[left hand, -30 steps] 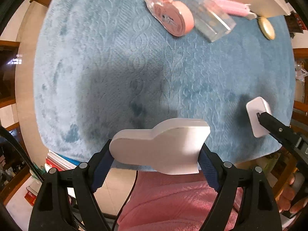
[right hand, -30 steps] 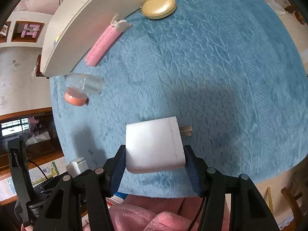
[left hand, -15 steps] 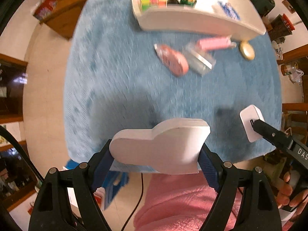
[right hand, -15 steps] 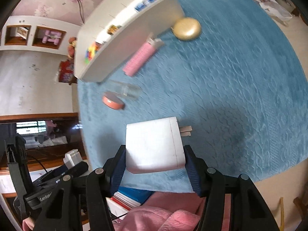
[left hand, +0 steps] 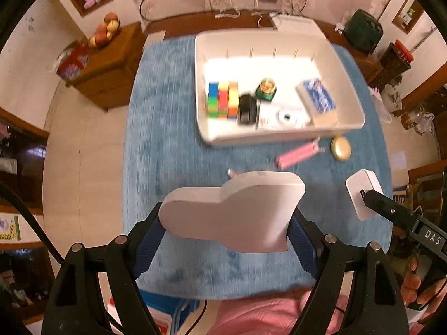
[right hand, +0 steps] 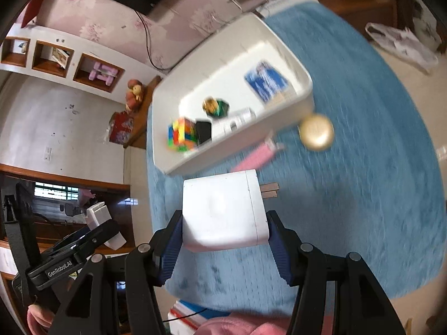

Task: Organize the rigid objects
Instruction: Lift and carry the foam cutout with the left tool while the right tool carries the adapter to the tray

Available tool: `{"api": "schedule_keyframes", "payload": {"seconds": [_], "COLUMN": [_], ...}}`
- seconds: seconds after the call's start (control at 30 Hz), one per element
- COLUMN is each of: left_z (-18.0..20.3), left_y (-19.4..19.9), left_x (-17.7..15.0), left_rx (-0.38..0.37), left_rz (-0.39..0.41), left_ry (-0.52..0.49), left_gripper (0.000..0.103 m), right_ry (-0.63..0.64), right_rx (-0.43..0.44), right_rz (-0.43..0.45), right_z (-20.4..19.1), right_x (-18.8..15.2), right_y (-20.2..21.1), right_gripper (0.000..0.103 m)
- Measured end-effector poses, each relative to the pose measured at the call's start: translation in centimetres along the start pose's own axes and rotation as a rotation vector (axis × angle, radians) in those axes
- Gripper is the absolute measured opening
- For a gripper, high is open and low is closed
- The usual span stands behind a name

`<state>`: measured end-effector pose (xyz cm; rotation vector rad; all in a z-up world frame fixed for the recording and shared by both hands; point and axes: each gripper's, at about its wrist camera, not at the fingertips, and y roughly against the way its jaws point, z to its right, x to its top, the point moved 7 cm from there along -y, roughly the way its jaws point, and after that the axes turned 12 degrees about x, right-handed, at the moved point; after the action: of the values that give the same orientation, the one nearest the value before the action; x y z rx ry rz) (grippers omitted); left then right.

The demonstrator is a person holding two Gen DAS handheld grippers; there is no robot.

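Note:
My left gripper [left hand: 226,233] is shut on a flat white shaped block [left hand: 232,210], held high above the blue cloth. My right gripper [right hand: 225,233] is shut on a white plug charger [right hand: 223,209] with its prongs pointing right; the charger also shows in the left wrist view [left hand: 363,192]. A white bin [left hand: 279,136] at the back holds a colour cube [left hand: 222,99], a black item, a green-gold jar [left hand: 266,89] and a blue box [left hand: 318,97]. A pink lighter [left hand: 297,156] and a gold compact [left hand: 340,148] lie in front of the bin.
The blue cloth [left hand: 167,139] covers the round table. A wooden cabinet [left hand: 109,67] with fruit stands at the back left. Books lie below the table's near edge [right hand: 190,310]. The left gripper shows at the left of the right wrist view [right hand: 97,223].
Both grippers have risen well above the table with their loads. The bin's inside has come into view, and the table items look smaller and farther.

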<state>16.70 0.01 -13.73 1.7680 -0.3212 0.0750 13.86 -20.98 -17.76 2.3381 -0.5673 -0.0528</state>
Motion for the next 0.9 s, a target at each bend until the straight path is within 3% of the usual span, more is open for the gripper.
{"api": "schedule_keyframes", "payload": {"seconds": [0.47,0.63,0.8,0.9], "left_z": [2.9,3.6,4.7,5.3], "left_y": [2.1,1.5,0.1,-1.7], "left_x": [7.5,9.1,10.2,10.8], "left_rx": [-0.097,-0.189,-0.145,-0.153], "left_rz": [0.292,0.371,0.481,0.462], "left_ry": [-0.032,-0.011,-0.041,-0.031], "left_gripper": [0.084,0.084,0.084,0.084], "right_ry": [0.112,0.117,0.13,0.107], "right_rx": [0.038,0.063,0.068,0.065], "right_rz": [0.128,0.132,0.127,0.119], "right_z": [-1.6,-0.8,0.4,1.4], "right_x": [8.8,10.3,11.3,12.0], "right_y": [-1.1,-2.8,-4.9,-6.3], "right_gripper": [0.057,0.055,0.055,0.056]}}
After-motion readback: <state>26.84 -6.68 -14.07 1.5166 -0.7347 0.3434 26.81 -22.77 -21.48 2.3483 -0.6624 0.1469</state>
